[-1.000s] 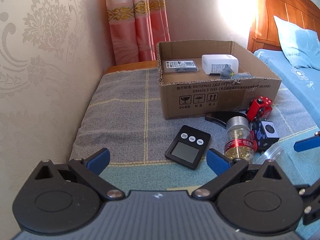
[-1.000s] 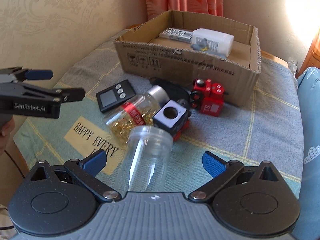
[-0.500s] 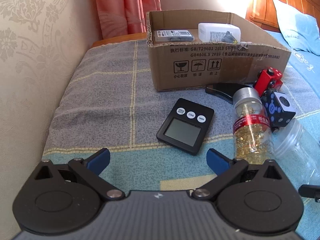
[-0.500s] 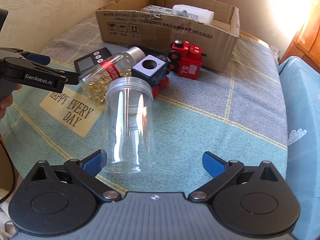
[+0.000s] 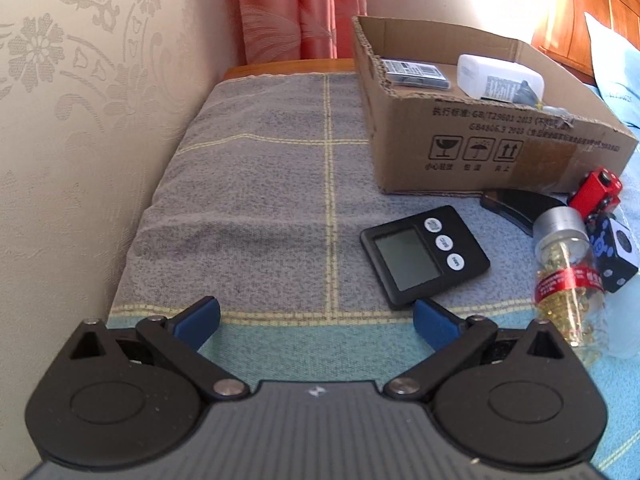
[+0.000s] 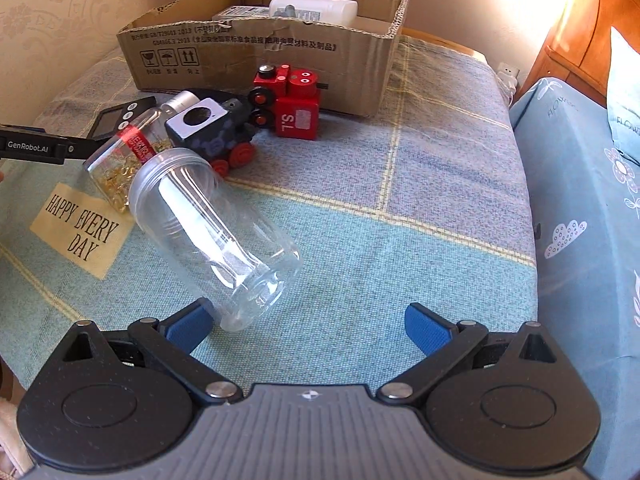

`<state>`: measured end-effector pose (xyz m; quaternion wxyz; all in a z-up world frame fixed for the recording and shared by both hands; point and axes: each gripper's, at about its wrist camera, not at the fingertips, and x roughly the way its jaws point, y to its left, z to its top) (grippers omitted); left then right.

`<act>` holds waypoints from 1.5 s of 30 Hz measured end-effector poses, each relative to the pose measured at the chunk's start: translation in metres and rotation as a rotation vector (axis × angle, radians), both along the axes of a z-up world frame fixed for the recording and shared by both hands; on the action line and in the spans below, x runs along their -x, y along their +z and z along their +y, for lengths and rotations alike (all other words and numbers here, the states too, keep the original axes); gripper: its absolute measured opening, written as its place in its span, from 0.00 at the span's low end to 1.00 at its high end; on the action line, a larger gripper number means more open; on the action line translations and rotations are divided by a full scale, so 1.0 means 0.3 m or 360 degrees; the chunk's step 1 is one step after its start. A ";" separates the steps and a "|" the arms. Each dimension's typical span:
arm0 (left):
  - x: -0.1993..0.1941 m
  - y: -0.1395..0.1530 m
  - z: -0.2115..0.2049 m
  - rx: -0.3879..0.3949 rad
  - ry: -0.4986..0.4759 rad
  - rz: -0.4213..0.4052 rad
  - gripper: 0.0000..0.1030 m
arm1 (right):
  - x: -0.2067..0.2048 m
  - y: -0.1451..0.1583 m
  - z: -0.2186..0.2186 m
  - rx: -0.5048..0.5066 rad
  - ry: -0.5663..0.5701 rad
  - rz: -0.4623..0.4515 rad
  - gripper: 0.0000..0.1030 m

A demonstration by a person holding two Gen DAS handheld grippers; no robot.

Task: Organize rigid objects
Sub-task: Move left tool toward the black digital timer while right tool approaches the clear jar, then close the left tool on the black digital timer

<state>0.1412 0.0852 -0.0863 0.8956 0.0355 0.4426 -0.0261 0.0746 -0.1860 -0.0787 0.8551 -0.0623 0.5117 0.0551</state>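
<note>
A black digital timer (image 5: pixel 425 255) lies flat on the cloth just ahead of my open left gripper (image 5: pixel 316 318), near its right finger. Beside it lies a capsule bottle (image 5: pixel 568 276) with a silver cap, then a black cube toy (image 5: pixel 614 254) and a red toy train (image 5: pixel 596 191). In the right wrist view an empty clear plastic jar (image 6: pixel 216 236) lies on its side, its base beside the left finger of my open right gripper (image 6: pixel 308 326). The red train (image 6: pixel 290 100) and cube toy (image 6: pixel 212 128) sit behind it. The cardboard box (image 6: pixel 260 50) holds a white bottle (image 6: pixel 316 8) and a flat pack (image 5: pixel 414 72).
The table is covered by a grey and teal cloth (image 5: pixel 260 184) with a "HAPPY EVERY DAY" patch (image 6: pixel 80 230). A patterned wall (image 5: pixel 80 120) runs along the left, pink curtains (image 5: pixel 300 4) hang behind. A blue bed (image 6: pixel 580 200) borders the right side. A black curved piece (image 5: pixel 516 204) lies by the box.
Both grippers have moved lower and closer to the table. The timer now sits nearer the left gripper's right finger; the clear jar's base now lies beside the right gripper's left finger.
</note>
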 end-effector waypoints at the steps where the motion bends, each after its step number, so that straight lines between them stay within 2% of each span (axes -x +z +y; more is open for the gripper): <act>1: -0.008 0.000 0.007 -0.0007 0.0021 -0.0006 1.00 | -0.006 -0.002 -0.005 -0.0005 -0.0017 -0.0001 1.00; 5: -0.021 0.001 0.014 -0.0023 0.0053 -0.0017 0.99 | -0.014 -0.004 -0.013 -0.0004 -0.0028 -0.0021 1.00; 12: 0.006 0.029 -0.085 0.0051 -0.0190 -0.0066 0.99 | -0.012 -0.008 -0.017 -0.0015 0.0027 -0.0061 1.00; 17: -0.049 0.005 -0.136 0.0046 -0.0170 -0.0079 0.99 | 0.000 -0.011 -0.018 -0.0020 0.0035 -0.0096 1.00; 20: -0.075 -0.016 -0.130 0.0122 -0.0126 -0.0034 0.99 | 0.003 -0.011 -0.018 -0.0023 0.0038 -0.0110 1.00; 29: -0.076 -0.023 -0.127 0.0107 -0.0115 -0.0064 0.98 | 0.021 -0.012 -0.022 -0.0029 0.0042 -0.0158 1.00; 34: -0.059 -0.008 -0.156 0.0109 -0.0185 -0.0116 0.73 | 0.023 -0.010 -0.023 -0.0030 0.0050 -0.0161 1.00; 36: -0.062 -0.003 -0.163 0.0113 -0.0198 -0.0114 0.68 | 0.024 -0.010 -0.023 -0.0030 0.0059 -0.0165 1.00; 42: -0.056 -0.002 -0.161 0.0114 -0.0198 -0.0102 0.68 | 0.020 -0.008 -0.028 -0.0034 0.0069 -0.0164 1.00; 45: -0.040 -0.002 -0.153 0.0115 -0.0193 -0.0095 0.68 | 0.003 -0.006 -0.049 -0.0027 0.0016 -0.0153 1.00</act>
